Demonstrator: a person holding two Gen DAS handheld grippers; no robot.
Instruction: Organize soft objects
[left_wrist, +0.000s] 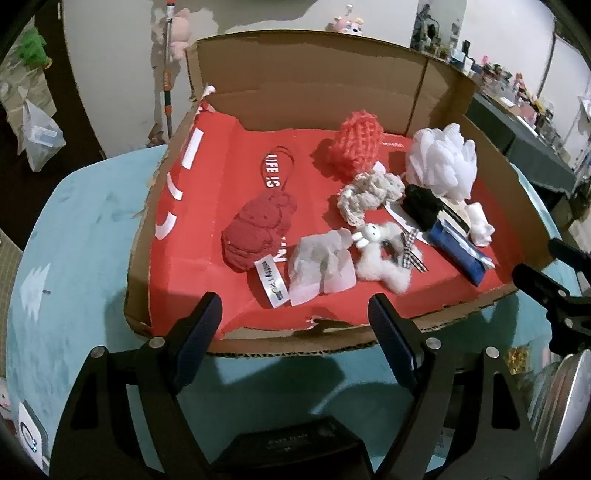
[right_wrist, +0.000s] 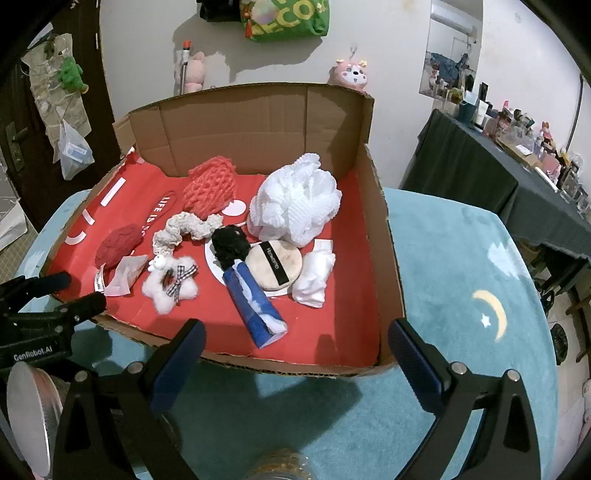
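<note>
A shallow cardboard box (left_wrist: 373, 338) (right_wrist: 391, 236) with a red floor holds several soft things. I see a dark red plush (left_wrist: 258, 229) (right_wrist: 118, 243), a coral knit piece (left_wrist: 354, 147) (right_wrist: 212, 184), a white mesh puff (left_wrist: 443, 162) (right_wrist: 295, 199), a cream scrunchie (left_wrist: 369, 194) (right_wrist: 184, 229), a black scrunchie (left_wrist: 421, 206) (right_wrist: 229, 243), a white star plush (left_wrist: 384, 254) (right_wrist: 170, 284), a blue tissue pack (left_wrist: 458, 254) (right_wrist: 255, 306) and a round powder puff (right_wrist: 275, 267). My left gripper (left_wrist: 295, 325) (right_wrist: 64, 291) hangs open before the box's near edge. My right gripper (right_wrist: 295, 358) (left_wrist: 546, 266) is open too, holding nothing.
The box sits on a teal rug-covered table (right_wrist: 461, 277) with a moon print. A silvery round object (right_wrist: 29, 410) lies between the grippers. A dark-clothed side table (right_wrist: 491, 173) with clutter stands to the right, and plush toys hang on the wall behind.
</note>
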